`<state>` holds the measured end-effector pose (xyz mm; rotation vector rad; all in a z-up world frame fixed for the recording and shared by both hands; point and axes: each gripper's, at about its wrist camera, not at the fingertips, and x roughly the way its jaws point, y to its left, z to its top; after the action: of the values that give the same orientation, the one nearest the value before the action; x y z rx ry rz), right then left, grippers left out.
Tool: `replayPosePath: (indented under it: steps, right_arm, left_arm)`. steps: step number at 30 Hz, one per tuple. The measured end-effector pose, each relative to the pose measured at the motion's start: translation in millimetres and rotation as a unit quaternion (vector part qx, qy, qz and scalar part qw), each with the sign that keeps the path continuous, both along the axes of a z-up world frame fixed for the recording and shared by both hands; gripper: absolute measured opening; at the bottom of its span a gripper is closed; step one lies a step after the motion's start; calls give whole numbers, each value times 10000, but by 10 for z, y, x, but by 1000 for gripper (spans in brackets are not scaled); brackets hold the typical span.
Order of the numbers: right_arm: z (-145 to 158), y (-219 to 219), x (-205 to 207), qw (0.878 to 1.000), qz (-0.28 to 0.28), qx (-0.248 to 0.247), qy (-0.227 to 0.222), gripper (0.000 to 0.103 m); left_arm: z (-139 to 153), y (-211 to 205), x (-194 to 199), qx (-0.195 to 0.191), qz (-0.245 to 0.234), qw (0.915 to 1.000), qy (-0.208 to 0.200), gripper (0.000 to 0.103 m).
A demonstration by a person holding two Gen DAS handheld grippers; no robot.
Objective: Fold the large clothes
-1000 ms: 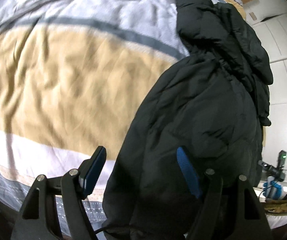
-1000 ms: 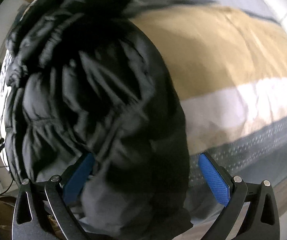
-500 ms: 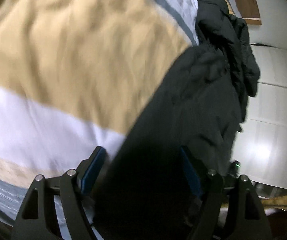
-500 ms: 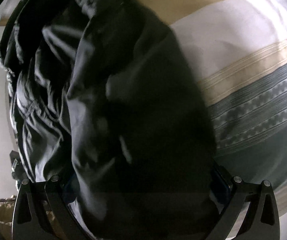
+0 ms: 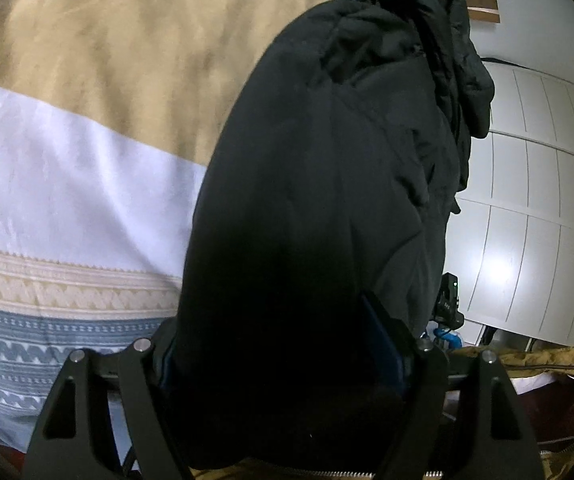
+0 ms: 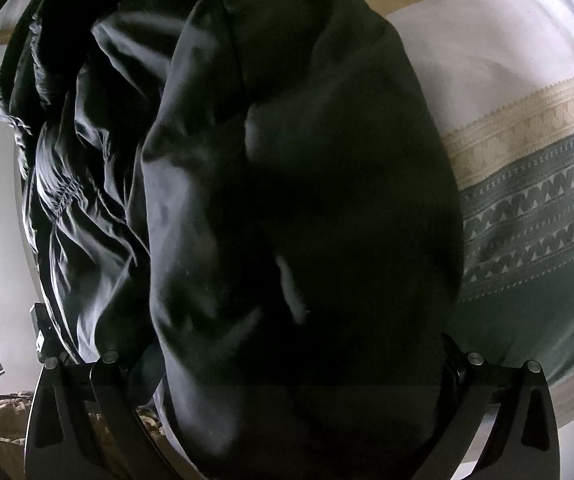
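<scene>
Striped tan, white and grey bedspread (image 5: 87, 184) carries a bulky black padded jacket (image 5: 327, 200); left tongs (image 5: 283, 360) and right tongs (image 6: 299, 364) each stand wide, jacket fabric bunched between; whether clamped, I cannot tell.

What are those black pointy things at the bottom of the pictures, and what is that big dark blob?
The black pointy things are grabbing tools. A person holds one in each hand, and each tool has a little camera looking out along its two fingers. One picture comes from the left gripper, the other from the right gripper. The dark blob is a big puffy black jacket. It lies on a bed cover with tan, white and grey patterned stripes. In both pictures a thick bunch of the jacket sits between the jaws, which stand wide apart. It hides most of the blue pads, so I cannot tell whether the jaws are squeezing it. White cupboard doors stand behind the bed.
</scene>
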<state>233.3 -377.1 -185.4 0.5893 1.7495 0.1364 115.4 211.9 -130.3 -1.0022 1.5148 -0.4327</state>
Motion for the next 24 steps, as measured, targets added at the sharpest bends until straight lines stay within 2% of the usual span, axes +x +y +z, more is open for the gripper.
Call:
replayPosePath:
  steps: [1, 3, 5, 7, 8, 9, 11, 13, 15, 17, 24]
  right_arm:
    - [2, 25, 0, 10000, 6, -10, 36, 101]
    - [15, 146, 1, 10000, -17, 6, 69, 92]
    - [38, 167, -1, 9999, -108, 88, 81, 65]
    - [80, 194, 0, 9998, -138, 151, 56, 51]
    - [103, 210, 2, 9997, -130, 193, 43, 42]
    - [131, 247, 12, 9997, -96, 238, 26, 38]
    - [205, 337, 52, 9997, 78, 206, -49, 24]
    - [325, 460, 123, 9991, 301, 184, -223, 16]
    - [447, 614, 208, 9978, 469, 199, -423, 12]
    - [579, 771, 317, 9962, 566, 168, -633, 10]
    - [1088, 1212, 814, 9843, 839, 94, -1553, 9]
  left_arm:
    - [9, -14, -1, 21, -13, 10000, 0, 75]
    - [22, -53, 19, 33, -41, 10000, -5, 73]
    - [52, -119, 47, 38, -73, 10000, -17, 73]
    - [87, -169, 60, 54, -121, 9999, -34, 67]
    - [96, -211, 83, 51, -114, 9999, -34, 58]
    - [109, -224, 88, 41, -89, 9999, -38, 50]
    - [133, -226, 90, 33, -57, 9999, -82, 38]
    - [198, -264, 140, 111, -61, 9998, -179, 27]
    - [262, -265, 194, 161, -23, 9995, -282, 20]
    - [335, -272, 283, 183, 23, 9990, -401, 18]
    - [599, -253, 729, 364, 128, 9957, -844, 15]
